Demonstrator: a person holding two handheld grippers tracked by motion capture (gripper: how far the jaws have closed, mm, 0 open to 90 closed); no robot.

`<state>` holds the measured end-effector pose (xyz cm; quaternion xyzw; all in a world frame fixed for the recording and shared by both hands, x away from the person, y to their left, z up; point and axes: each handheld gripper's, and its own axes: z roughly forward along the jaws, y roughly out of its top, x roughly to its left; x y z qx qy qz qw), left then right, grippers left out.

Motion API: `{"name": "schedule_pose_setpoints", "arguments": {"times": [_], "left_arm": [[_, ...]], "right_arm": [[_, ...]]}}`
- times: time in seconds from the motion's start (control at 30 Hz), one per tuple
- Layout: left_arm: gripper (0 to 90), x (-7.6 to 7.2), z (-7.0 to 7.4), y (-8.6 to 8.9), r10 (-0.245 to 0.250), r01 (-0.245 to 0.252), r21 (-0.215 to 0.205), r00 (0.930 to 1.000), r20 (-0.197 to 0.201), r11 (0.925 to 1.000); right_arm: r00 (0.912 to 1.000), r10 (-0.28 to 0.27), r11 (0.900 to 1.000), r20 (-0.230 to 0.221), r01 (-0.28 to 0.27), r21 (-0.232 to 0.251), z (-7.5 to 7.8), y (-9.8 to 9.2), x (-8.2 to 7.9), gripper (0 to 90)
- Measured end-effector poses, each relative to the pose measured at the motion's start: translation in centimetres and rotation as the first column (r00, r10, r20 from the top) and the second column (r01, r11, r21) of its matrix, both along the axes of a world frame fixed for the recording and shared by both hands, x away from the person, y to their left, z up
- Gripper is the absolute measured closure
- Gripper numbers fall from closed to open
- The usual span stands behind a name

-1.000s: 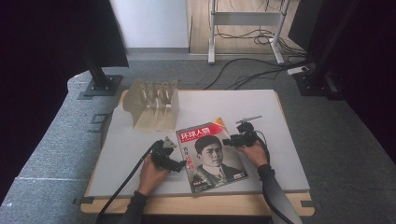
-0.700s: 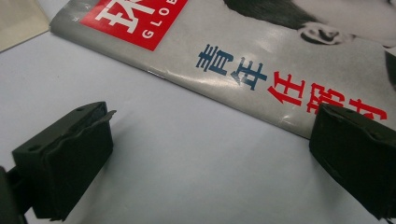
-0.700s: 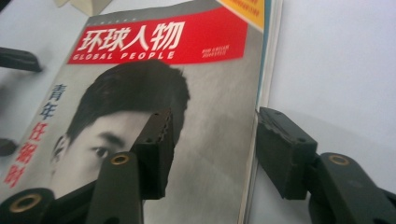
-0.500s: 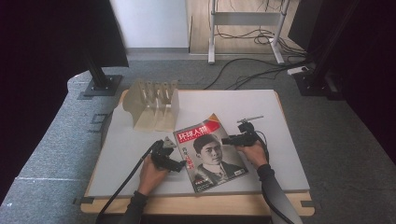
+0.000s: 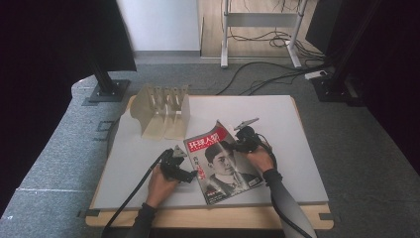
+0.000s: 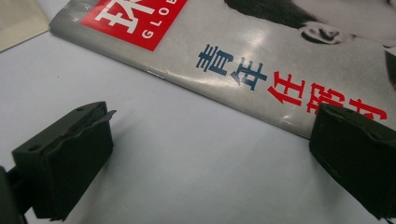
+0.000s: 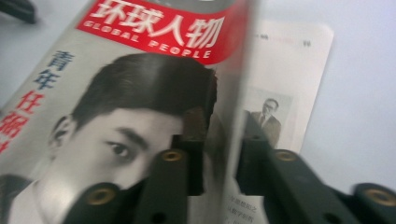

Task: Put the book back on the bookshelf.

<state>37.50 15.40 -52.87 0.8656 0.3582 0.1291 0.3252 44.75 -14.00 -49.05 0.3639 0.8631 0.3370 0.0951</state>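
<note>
A magazine (image 5: 221,161) with a red title band and a portrait cover lies on the table's near middle. My right gripper (image 5: 236,146) is shut on the cover's free right edge (image 7: 233,93) and holds it raised, so an inner page (image 7: 285,84) shows beneath. In the right gripper view the cover sheet stands edge-on between the jaws of my right gripper (image 7: 219,154). My left gripper (image 5: 185,174) rests low on the table at the magazine's spine side. Its jaws stand wide apart in the left gripper view, my left gripper (image 6: 210,135) holding nothing, one jaw just at the spine edge (image 6: 261,105).
A wooden slotted rack (image 5: 161,111) stands at the back left of the grey table top (image 5: 277,124). Cables trail from both grippers toward the near edge. Black stands and floor cables lie beyond the table.
The right gripper has drawn the cover's right edge upward, and the cover's top corner now stands off the pages. The left gripper has barely moved.
</note>
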Motion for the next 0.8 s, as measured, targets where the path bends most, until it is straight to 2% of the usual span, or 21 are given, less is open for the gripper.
{"name": "schedule_pose_setpoints", "arguments": {"times": [0.03,0.07,0.1,0.3,0.47,0.8], "left_arm": [[0.0,0.0,0.0,0.0,-0.001,0.001,0.001,1.0,0.0,1.0],[0.0,0.0,0.0,0.0,-0.001,0.001,0.002,1.0,0.0,1.0],[0.0,0.0,0.0,0.0,0.0,0.0,0.0,1.0,0.001,1.0],[0.0,0.0,0.0,0.0,-0.003,0.003,0.005,1.0,0.0,1.0],[0.0,0.0,0.0,0.0,-0.004,0.004,0.004,1.0,0.0,1.0],[0.0,0.0,0.1,0.1,-0.013,0.013,0.002,0.9999,-0.007,0.9999]], "right_arm": [[0.9994,0.027,1.0,0.023,-0.027,-0.015,0.8,0.2,-0.6,83.3],[0.9994,0.027,1.0,0.023,-0.027,-0.015,0.8,0.2,-0.6,83.3],[0.9981,0.045,0.998,0.041,-0.044,-0.037,1.5,0.6,-1.1,84.3],[0.9949,0.072,0.995,0.071,-0.067,-0.074,2.5,1.3,-2.0,85.0],[0.9924,0.09,0.995,0.084,-0.085,-0.061,3.4,1.4,-2.6,85.4],[0.9779,0.135,0.991,0.16,-0.129,-0.046,5.7,1.8,-4.6,85.9]]}}
